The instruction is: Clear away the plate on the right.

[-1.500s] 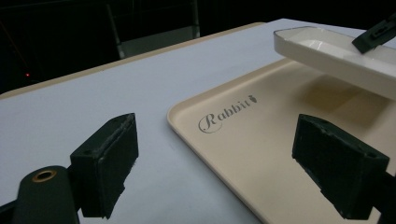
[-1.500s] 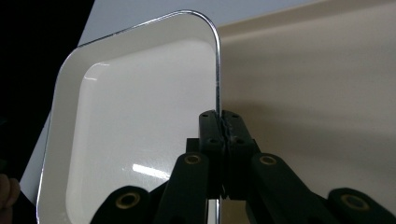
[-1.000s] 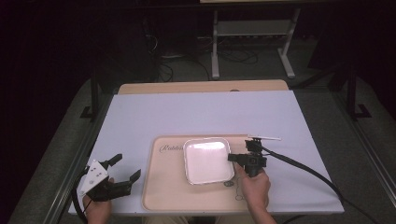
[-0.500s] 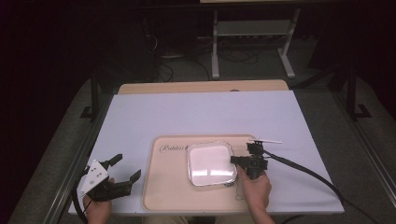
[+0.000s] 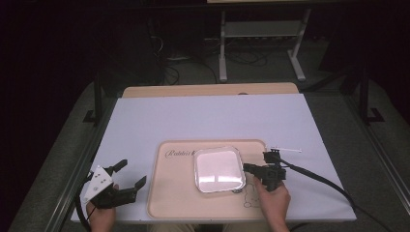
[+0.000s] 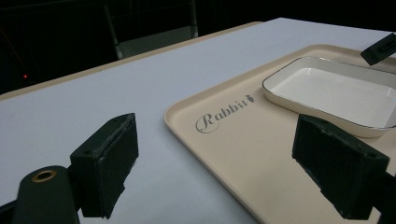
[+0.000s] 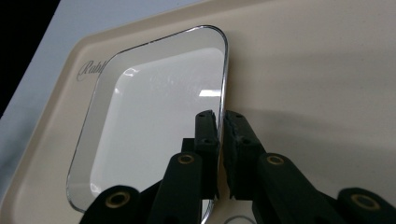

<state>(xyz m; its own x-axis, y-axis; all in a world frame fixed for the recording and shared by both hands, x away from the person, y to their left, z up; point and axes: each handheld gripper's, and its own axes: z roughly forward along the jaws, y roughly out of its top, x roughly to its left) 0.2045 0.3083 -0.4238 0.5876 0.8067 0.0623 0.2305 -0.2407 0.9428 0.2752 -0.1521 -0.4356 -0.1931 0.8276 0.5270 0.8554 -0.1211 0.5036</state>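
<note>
Right tool (image 7: 221, 122) clamped on rim of white dish (image 5: 218, 168), jaws just easing slightly. Dish sits on beige tray (image 5: 174, 203), mid-bench. Left tool (image 5: 129, 175) wide apart, holding nothing.

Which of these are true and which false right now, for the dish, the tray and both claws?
1. The right claw is shut on the rim of the dish. True.
2. The left claw grips the tray. False: its jaws stand wide open with nothing held, beside the tray's left edge.
3. The dish holds food. False: it is empty, plain white inside.
4. The tray bears the word "Rabbit" in script. True.
5. The dish is out on the bare table, clear of the tray. False: it is within the tray's outline.
</note>
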